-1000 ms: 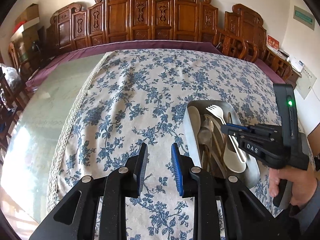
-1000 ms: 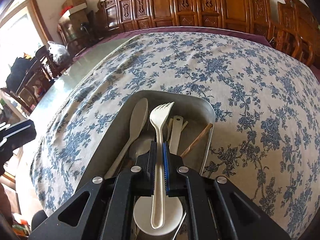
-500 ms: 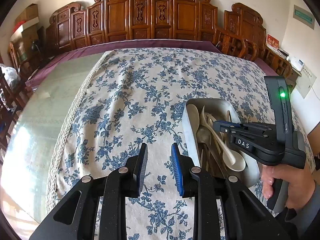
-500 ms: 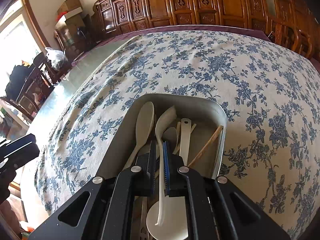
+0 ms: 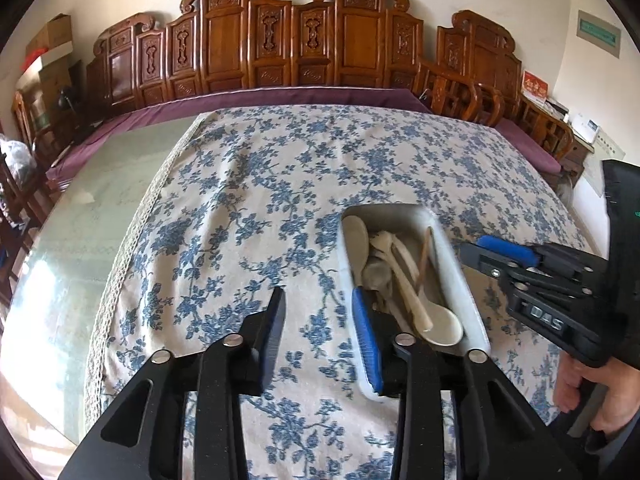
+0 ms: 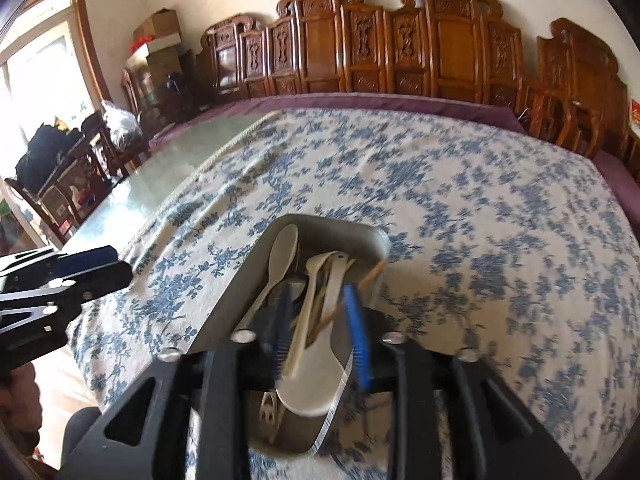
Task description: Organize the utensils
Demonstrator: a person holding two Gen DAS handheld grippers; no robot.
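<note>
**Both sets of fingers spreading, utensils all down in the tray**

From my seat: the grey metal tray [image 5: 454,276] sits on the blue-flowered tablecloth [image 5: 260,208] covering most of the tabletop [image 5: 100,200], whose glassy surface shows bare along the left. Inside the tray I can make out a cream spoon [image 6: 282,254] along the left wall, a cream fork [image 6: 308,304] lying lengthwise with its tines pointing away from me, a wide pale spatula-type piece [image 6: 310,380] at the near end, and a wooden chopstick [image 6: 368,276] leaning on the right rim. There's some darker metal cutlery underneath, but it's too blurry to name.

The right gripper [image 6: 320,328] hangs over the near end of the tray, and its fingers [image 6: 357,332] are opening. The fork handle runs up through the gap between them, but the pads aren't pressing on it, so I'd call it released. In the left wrist view this gripper sits just off the tray's right side, with a hand [image 5: 592,396] wrapped around its grip.

The left gripper [image 5: 318,332] hovers over bare cloth just left of the tray; its fingers [image 5: 366,340] are opening too, with nothing between them.

Carved wooden chairs [image 5: 280,44] line the far wall.
</note>
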